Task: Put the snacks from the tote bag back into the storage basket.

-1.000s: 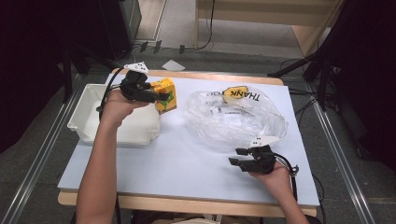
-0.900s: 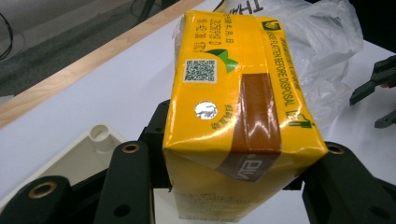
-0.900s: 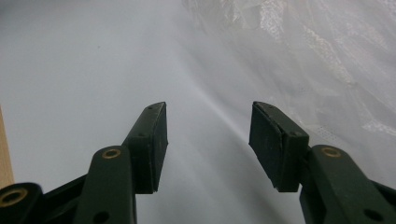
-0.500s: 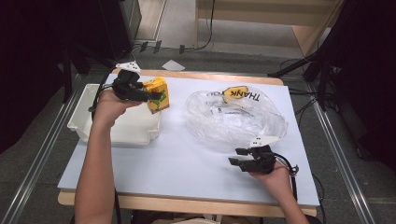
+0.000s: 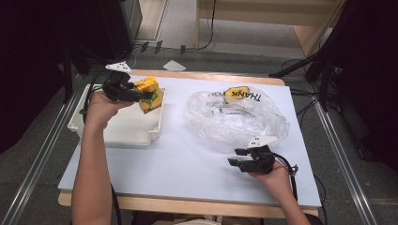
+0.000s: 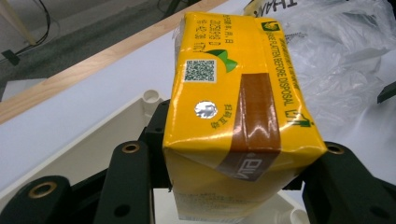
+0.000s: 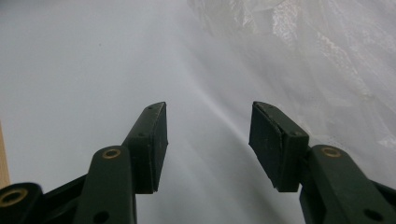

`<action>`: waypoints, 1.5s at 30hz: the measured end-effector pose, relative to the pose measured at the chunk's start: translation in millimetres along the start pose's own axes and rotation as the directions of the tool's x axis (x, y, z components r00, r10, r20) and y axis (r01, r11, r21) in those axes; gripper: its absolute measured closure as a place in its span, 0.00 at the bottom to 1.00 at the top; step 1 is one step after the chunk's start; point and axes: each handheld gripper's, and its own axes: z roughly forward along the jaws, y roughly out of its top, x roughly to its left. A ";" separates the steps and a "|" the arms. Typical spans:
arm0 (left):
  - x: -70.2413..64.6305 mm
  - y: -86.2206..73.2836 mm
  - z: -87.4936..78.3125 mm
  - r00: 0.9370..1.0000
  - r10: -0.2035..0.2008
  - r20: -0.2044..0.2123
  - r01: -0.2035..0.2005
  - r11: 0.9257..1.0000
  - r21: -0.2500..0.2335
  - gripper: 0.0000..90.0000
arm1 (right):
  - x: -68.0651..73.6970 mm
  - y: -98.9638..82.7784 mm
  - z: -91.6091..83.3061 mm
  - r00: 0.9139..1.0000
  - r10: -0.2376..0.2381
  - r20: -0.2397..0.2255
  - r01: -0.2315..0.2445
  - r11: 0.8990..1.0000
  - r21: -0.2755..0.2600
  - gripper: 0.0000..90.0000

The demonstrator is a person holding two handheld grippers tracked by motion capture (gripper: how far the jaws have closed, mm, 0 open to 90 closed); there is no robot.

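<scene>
High view: your left gripper (image 5: 141,95) sits at the upper left of the frame, over the far right corner of the white tray (image 5: 94,129).
Left jaws: clenched on the yellow carton (image 5: 150,93) — you hold it above the tray's right rim, tilted.
Left gripper view: the carton (image 6: 233,116) stands at the centre of the frame, brown tape across it, a black jaw pressed on each side.
Right gripper (image 5: 237,157): low and right of centre in the high view, resting on the white table (image 5: 178,164), just beside the clear plastic bag (image 5: 234,117).
Right jaws: released — spread apart in the right gripper view, with bare table between them.
</scene>
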 end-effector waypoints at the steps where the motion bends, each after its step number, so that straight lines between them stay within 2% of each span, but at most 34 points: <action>1: 1.2 -1.2 -0.8 1.000 -0.006 -0.005 0.006 1.000 -0.001 0.58 | -0.1 0.2 0.4 1.000 -0.001 -0.002 0.001 1.000 -0.001 0.53; 5: 5.2 -5.3 -2.1 0.999 0.006 -0.033 -0.006 1.000 0.005 0.58 | -0.3 0.7 1.3 1.000 0.006 -0.006 -0.006 1.000 -0.002 0.53; 10: 12.0 -10.3 -0.6 0.999 -0.016 -0.047 0.017 1.000 0.013 0.58 | -0.5 1.0 1.9 1.000 0.003 -0.011 -0.003 1.000 -0.004 0.53; 16: 18.3 -15.4 8.9 0.998 -0.031 -0.048 0.032 0.999 0.017 0.58 | -0.4 1.1 2.3 1.000 0.005 -0.011 -0.005 1.000 -0.002 0.53; 22: 22.8 -20.0 21.0 0.997 -0.037 -0.067 0.040 0.998 0.044 0.58 | -0.8 1.0 2.3 1.000 0.006 -0.012 -0.006 1.000 -0.001 0.53; 24: 24.7 -22.1 24.3 0.997 -0.047 -0.061 0.050 0.998 0.039 0.58 | -0.8 1.0 2.4 1.000 0.006 -0.013 -0.006 1.000 -0.002 0.53; 33: 32.3 -30.7 39.1 0.994 -0.075 -0.080 0.078 0.996 0.042 0.58 | -1.1 0.9 2.2 1.000 0.004 -0.012 -0.004 1.000 -0.002 0.53; 41: 36.7 -37.6 48.7 0.991 -0.064 -0.113 0.070 0.997 0.044 0.58 | -1.3 0.8 2.4 1.000 0.005 -0.011 -0.005 1.000 0.001 0.53; 45: 38.7 -41.0 54.8 0.990 -0.074 -0.119 0.081 0.996 0.048 0.58 | -1.3 0.9 2.2 1.000 0.005 -0.012 -0.005 1.000 -0.002 0.53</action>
